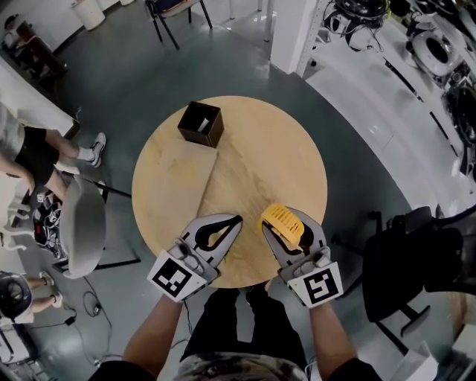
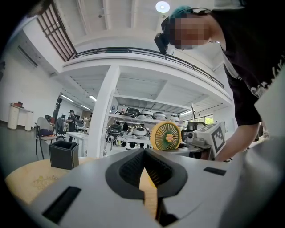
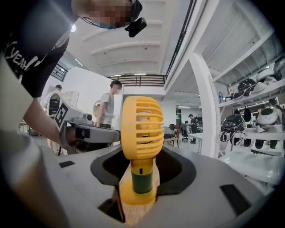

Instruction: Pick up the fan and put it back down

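The right tongs (image 1: 285, 232) pinch the yellow fan (image 3: 138, 129) upright by its stem near the tabletop's (image 1: 245, 149) front edge, the left tongs (image 1: 235, 220) pressed together and empty beside it, so letting go before the base sits flat could tip it off that edge.

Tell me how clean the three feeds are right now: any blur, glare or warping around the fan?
Head view: evenly lit and sharp, the fan stands out clearly against the table. Left gripper view: heavy fisheye bows the pillar and railing, the ceiling lamp flares, corners go dark. Right gripper view: fan crisp at centre, no blur, dark vignette at the edges.
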The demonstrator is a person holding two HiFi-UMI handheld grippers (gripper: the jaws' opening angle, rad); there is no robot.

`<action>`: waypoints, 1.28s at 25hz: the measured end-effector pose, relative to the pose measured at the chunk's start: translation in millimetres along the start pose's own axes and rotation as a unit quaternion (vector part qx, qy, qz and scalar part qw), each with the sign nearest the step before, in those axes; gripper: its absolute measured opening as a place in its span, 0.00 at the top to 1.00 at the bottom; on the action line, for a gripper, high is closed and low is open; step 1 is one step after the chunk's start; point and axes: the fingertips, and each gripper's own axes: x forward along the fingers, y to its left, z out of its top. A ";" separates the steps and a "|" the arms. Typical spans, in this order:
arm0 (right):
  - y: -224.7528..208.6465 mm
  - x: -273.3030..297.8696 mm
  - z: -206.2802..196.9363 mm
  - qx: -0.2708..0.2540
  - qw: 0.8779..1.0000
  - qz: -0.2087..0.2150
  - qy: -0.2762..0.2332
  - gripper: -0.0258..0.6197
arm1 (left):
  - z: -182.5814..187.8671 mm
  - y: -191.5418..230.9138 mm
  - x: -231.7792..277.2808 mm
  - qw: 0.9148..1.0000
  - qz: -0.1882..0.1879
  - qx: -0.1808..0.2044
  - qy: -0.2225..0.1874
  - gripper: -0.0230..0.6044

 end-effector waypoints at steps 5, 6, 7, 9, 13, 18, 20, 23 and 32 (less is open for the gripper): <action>-5.3 0.7 -37.8 0.007 1.000 -0.001 0.021 0.68 | -27.5 -0.4 4.8 1.000 -0.001 -0.006 -0.001 0.94; -6.1 1.4 -43.0 0.008 1.000 -0.001 0.021 0.68 | -32.3 0.2 5.7 1.000 0.000 -0.006 -0.002 0.94; -7.5 3.2 -45.6 0.007 1.000 -0.004 0.014 0.68 | -36.6 0.8 6.8 1.000 0.001 -0.005 -0.003 0.94; -8.1 6.2 -53.3 0.006 1.000 -0.004 0.009 0.68 | -45.0 2.1 8.7 1.000 0.001 -0.006 -0.004 0.94; -8.3 10.5 -71.5 0.012 1.000 -0.001 0.009 0.68 | -61.7 6.7 12.4 1.000 0.000 -0.006 -0.001 0.94; -9.0 12.4 -91.5 0.015 1.000 0.002 0.021 0.68 | -76.7 9.5 16.4 1.000 0.003 -0.006 -0.003 0.94; -10.3 13.6 -95.1 0.018 0.999 0.001 0.029 0.68 | -80.3 10.2 17.2 1.000 0.004 -0.008 -0.003 0.94; -7.2 12.0 -108.2 0.031 0.997 0.008 0.067 0.68 | -85.1 11.5 16.1 1.000 0.005 -0.001 0.001 0.94; -2.7 10.6 -109.1 0.037 0.997 0.006 0.070 0.68 | -81.3 11.4 14.6 1.000 0.005 -0.015 -0.001 0.94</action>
